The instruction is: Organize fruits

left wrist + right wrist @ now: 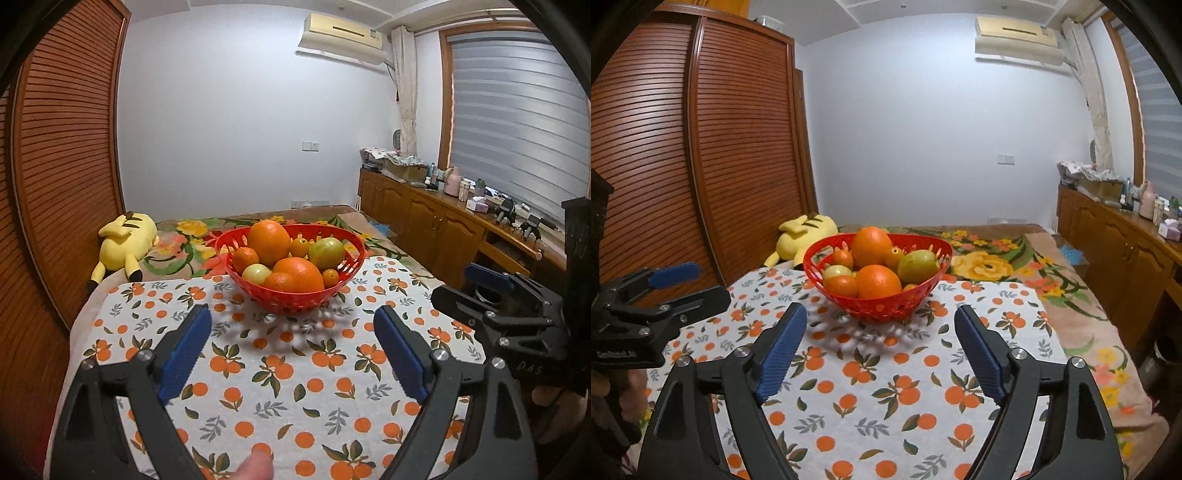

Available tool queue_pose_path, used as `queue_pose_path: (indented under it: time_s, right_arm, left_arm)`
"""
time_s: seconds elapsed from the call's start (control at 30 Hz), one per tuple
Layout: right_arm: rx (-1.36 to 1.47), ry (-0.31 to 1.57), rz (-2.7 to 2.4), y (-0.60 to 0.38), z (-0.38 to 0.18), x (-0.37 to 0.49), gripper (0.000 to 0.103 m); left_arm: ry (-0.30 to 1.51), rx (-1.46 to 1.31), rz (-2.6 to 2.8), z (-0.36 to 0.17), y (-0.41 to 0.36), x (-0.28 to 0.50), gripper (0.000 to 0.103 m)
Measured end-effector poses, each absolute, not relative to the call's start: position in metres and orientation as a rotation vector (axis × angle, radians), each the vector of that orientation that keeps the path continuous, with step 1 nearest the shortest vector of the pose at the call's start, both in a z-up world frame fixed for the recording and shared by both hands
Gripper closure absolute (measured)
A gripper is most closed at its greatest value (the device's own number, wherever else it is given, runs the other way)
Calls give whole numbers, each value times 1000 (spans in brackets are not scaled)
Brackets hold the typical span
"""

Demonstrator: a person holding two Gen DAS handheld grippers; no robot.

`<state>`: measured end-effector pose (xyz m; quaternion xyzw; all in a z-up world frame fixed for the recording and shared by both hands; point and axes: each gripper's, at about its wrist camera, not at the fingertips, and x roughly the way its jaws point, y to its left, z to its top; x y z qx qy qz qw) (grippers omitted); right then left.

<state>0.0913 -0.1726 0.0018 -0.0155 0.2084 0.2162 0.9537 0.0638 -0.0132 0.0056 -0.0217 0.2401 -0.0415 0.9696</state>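
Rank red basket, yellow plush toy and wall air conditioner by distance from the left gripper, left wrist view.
From the left gripper, jaws open and empty:
1. Red basket, straight ahead on the orange-print cloth.
2. Yellow plush toy, behind the basket to the left, on the floral blanket.
3. Air conditioner, high on the far wall, right.

A red basket [291, 295] of fruit sits beyond the left gripper's [291, 328] spread, empty fingers [186, 347].
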Motion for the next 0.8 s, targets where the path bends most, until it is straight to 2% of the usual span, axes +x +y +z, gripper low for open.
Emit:
queue_pose_path:
  time_s: [0.8]
  right_arm:
    - [-46, 399, 404, -170, 7, 73, 14]
  left_arm:
    - [469, -53, -55, 7, -2, 44, 13]
